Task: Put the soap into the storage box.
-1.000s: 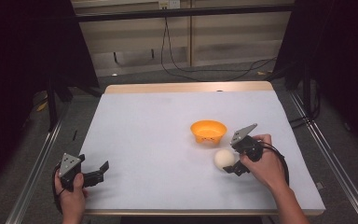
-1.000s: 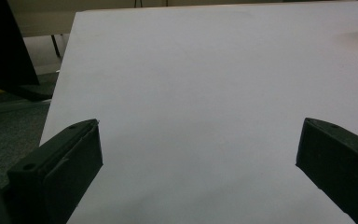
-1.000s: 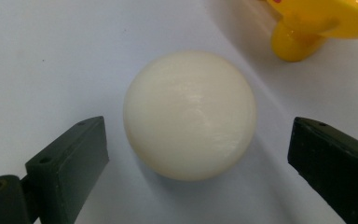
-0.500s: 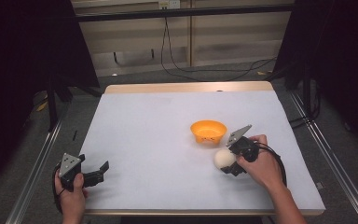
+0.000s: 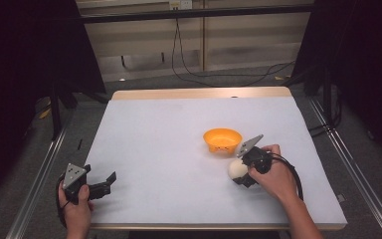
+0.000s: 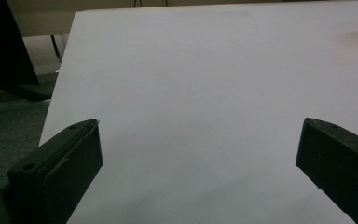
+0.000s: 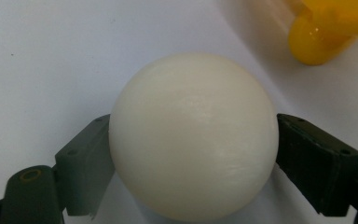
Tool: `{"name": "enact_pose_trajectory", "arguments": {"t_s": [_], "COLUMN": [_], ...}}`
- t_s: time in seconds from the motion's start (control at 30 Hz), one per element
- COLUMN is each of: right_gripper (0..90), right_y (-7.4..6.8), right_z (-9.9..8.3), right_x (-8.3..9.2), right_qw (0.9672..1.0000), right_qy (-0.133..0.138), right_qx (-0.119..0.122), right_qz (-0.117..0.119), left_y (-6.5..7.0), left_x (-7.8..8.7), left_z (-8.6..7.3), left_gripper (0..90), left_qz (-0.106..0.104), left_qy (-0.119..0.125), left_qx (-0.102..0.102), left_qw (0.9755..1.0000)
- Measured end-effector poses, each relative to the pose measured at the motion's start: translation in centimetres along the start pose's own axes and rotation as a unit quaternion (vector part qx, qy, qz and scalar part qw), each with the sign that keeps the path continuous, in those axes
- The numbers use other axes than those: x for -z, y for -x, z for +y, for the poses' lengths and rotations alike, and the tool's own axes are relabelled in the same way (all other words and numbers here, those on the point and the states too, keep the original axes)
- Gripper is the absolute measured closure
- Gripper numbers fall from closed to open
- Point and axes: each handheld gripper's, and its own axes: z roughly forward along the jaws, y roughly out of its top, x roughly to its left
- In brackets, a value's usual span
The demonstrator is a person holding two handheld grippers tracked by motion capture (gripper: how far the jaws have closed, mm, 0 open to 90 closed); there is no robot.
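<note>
Dark curtains and a slatted wall with hanging cables are seen behind a table [image 5: 179, 124] covered by a pale sheet, with a wooden strip showing along its far edge. An orange bowl [image 5: 222, 140] is set right of centre on the sheet. Just near and right of the bowl, a white ball [image 5: 237, 170] is clamped between the jaws of the right gripper [image 5: 242, 172], which is held in the person's right hand [image 5: 274, 174]; in the right gripper view the ball [image 7: 193, 135] is pressed on both sides by the jaws, and a rounded foot of the bowl [image 7: 324, 32] is seen at the upper right. At the near left corner, the left gripper [image 5: 107, 181] is held in the left hand [image 5: 75, 209] with its jaws spread wide apart, nothing between them; in the left gripper view, bare sheet [image 6: 200, 93] lies between the jaws.
</note>
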Motion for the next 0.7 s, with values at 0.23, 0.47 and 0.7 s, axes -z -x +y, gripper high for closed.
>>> {"name": "enact_pose_trajectory", "arguments": {"t_s": [0.23, 0.47, 0.7], "right_gripper": [21.6, 21.6, 23.0], "right_y": [-0.07, -0.18, -0.09], "right_z": [-0.02, -0.12, -0.18], "right_x": [-0.27, -0.26, -0.22], "right_qw": [0.9999, 0.9999, 0.9999], "right_qy": [0.005, 0.008, 0.011], "right_qx": [0.014, 0.006, 0.009], "right_qz": [0.002, 0.003, 0.005], "left_y": [0.0, 0.08, 0.07], "left_x": [0.0, -0.02, -0.01], "left_z": [0.0, -0.01, -0.01], "left_gripper": [0.0, 0.0, 0.0], "left_qz": [-0.001, -0.001, -0.002], "left_qy": [0.0, 0.001, 0.001], "left_qx": [0.0, 0.003, 0.002], "left_qw": [1.0, 1.0, 1.0]}}
